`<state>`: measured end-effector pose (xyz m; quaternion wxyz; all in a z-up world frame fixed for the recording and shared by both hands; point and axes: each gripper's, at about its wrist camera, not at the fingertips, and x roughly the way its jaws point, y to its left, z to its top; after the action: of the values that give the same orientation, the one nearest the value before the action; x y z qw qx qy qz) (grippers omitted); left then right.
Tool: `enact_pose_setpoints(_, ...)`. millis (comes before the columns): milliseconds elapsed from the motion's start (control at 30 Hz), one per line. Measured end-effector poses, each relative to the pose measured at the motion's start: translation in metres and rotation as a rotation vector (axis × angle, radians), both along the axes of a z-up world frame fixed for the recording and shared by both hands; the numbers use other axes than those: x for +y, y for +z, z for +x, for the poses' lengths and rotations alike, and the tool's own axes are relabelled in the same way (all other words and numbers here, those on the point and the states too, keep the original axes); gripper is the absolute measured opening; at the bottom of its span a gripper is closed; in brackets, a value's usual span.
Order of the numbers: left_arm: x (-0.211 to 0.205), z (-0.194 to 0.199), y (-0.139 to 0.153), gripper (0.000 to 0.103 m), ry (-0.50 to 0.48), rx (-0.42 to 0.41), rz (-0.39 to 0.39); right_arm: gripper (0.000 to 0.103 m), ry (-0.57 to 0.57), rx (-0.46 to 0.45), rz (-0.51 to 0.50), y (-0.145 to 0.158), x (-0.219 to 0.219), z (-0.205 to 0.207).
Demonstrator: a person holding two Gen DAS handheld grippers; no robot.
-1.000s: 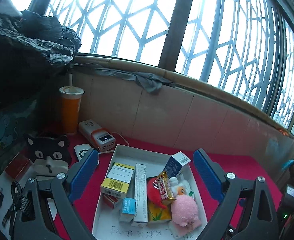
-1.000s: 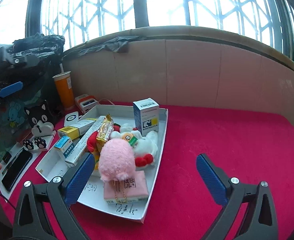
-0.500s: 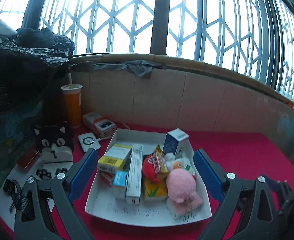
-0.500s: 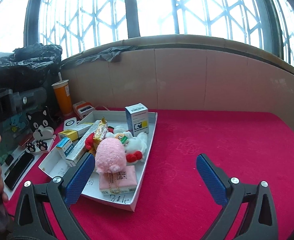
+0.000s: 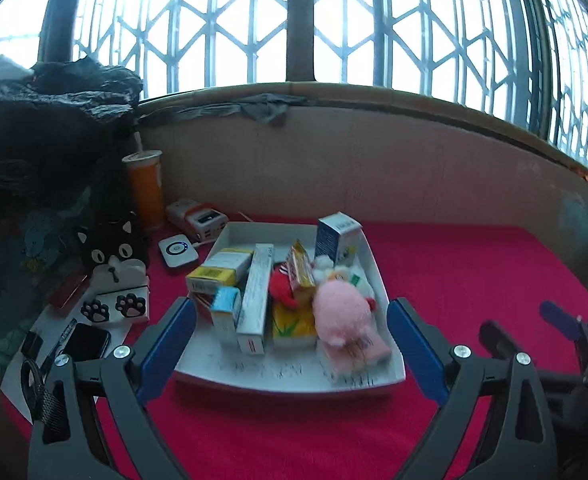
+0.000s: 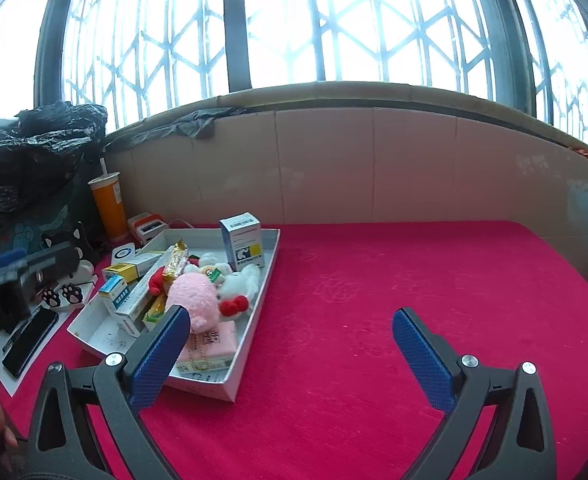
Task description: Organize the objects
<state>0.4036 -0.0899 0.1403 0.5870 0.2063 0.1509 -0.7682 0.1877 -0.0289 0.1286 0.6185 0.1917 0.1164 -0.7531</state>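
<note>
Left wrist view: tray point(image 5: 374, 276), frame centre — boxes and toys jumbled, unsorted.
Left gripper point(image 5: 290, 344): jaws open, empty.
Right gripper point(image 6: 290, 352): jaws open, empty — sorting apparently not begun.

A tray point(image 5: 378, 280) of boxes and plush toys sits toward the table's point(image 6: 414, 300) left side; a cup point(image 5: 147, 192) stands at the back-left corner.

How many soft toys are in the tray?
3 that I can see: a pink one at the front right, a red one in the middle, and a white one behind the pink. More may be hidden underneath.
</note>
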Motion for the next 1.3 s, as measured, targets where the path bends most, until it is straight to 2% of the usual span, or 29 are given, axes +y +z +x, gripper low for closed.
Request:
enact_pose_setpoints(133,0.015,-0.011,-0.006,0.096,0.04,-0.094,-0.059,0.103,-0.016,-0.008,-0.02,0.006,0.017,-0.006)
enact_pose_setpoints(200,0.018,-0.014,-0.008,0.096,0.04,-0.104,-0.056,0.103,-0.028,-0.001,-0.04,0.01,0.027,-0.009)
enact_pose_setpoints(333,0.026,-0.018,-0.009,0.096,0.039,-0.092,-0.014,0.103,-0.054,0.015,-0.077,0.015,0.046,-0.013)
enact_pose_setpoints(467,0.037,-0.019,-0.005,0.096,0.034,-0.073,-0.02,0.103,-0.08,0.031,-0.113,0.018,0.063,-0.017)
enact_pose_setpoints(833,0.048,-0.005,-0.004,0.096,0.125,-0.029,0.0,0.103,-0.149,-0.025,-0.143,0.016,0.082,-0.035)
enact_pose_setpoints(1300,0.066,0.002,-0.001,0.096,0.141,-0.025,-0.047,0.103,-0.139,-0.022,-0.15,0.018,0.088,-0.029)
